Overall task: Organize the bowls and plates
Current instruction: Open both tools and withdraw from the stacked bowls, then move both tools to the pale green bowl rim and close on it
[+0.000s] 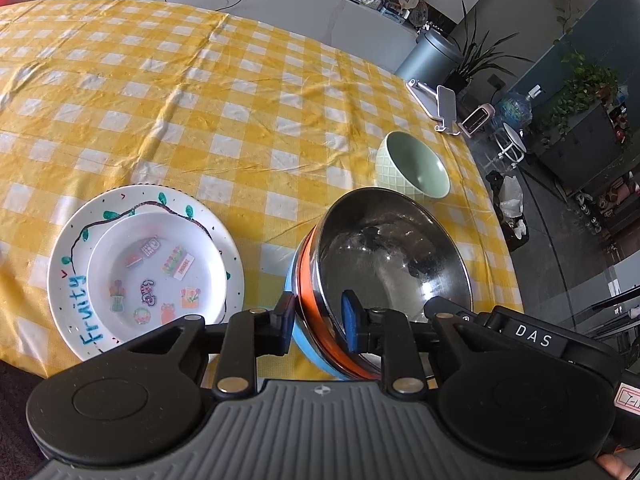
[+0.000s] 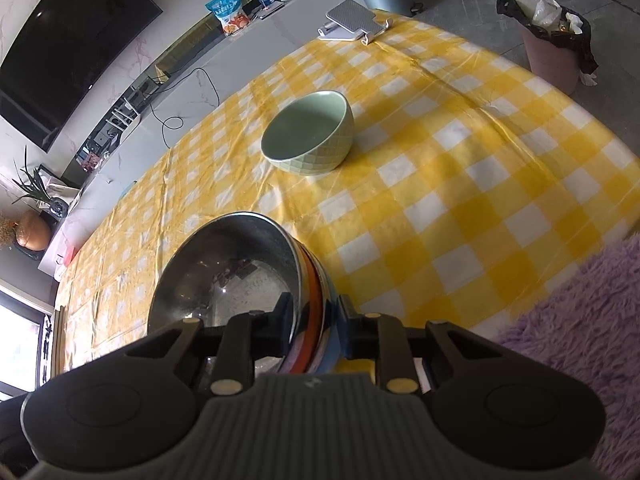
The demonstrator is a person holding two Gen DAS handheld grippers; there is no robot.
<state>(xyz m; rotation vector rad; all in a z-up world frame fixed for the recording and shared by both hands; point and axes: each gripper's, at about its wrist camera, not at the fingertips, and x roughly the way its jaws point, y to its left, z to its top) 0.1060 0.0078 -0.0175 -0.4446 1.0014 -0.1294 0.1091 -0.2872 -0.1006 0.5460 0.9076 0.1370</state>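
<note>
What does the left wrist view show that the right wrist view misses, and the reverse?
Left wrist only: the white "Fruity" plate with a smaller white sticker-decorated plate stacked on it, left of the steel bowls.

Right wrist only: a fluffy purple rug and a black wall screen.

Both: the stack of stainless steel bowls with orange and blue outer shells, each gripper, left and right, clamped on its rim from opposite sides; the pale green ceramic bowl beyond; the yellow checked tablecloth.
</note>
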